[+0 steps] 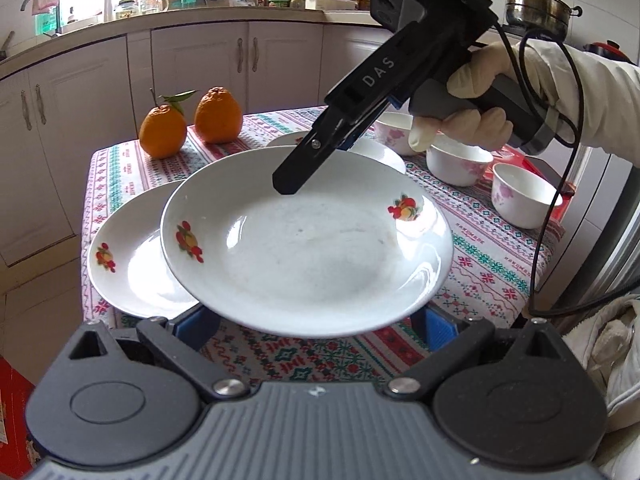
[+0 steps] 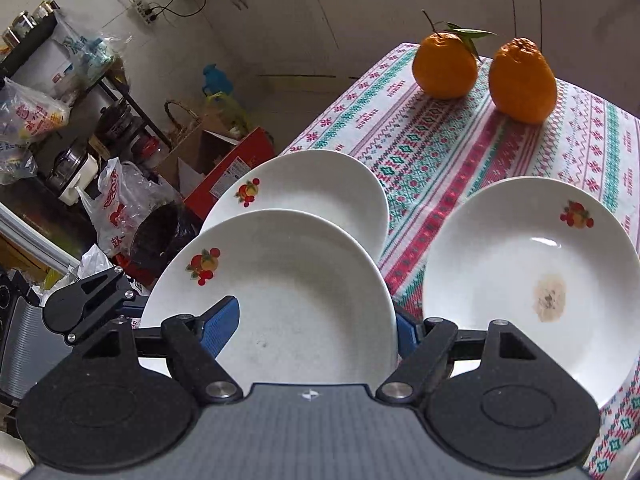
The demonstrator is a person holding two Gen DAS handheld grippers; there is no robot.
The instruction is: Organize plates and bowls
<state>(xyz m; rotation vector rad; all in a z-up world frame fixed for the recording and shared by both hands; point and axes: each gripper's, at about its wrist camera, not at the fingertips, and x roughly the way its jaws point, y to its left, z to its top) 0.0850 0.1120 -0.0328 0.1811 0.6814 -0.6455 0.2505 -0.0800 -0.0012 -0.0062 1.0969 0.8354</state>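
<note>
A white plate with fruit prints (image 1: pixel 304 248) hangs tilted above the patterned tablecloth (image 1: pixel 492 256), held from two sides. My left gripper (image 1: pixel 316 320) has the near rim between its widely spread blue pads (image 1: pixel 438 328), whose tips the plate hides. From the upper right, my right gripper (image 1: pixel 296 176) clamps the far rim. In the right wrist view one pad (image 2: pixel 224 320) lies on the same plate (image 2: pixel 288 292), the other sits behind its edge, and the left gripper (image 2: pixel 100 300) is at the plate's left rim. A second plate (image 1: pixel 128 272) lies on the table partly under the held one.
A third plate with a brown stain (image 2: pixel 520 264) lies to the right. Three small flowered bowls (image 1: pixel 458 164) stand at the table's right side and two oranges (image 1: pixel 218 116) at the back. The table's left edge (image 2: pixel 304 136) drops to a cluttered floor with bags and boxes.
</note>
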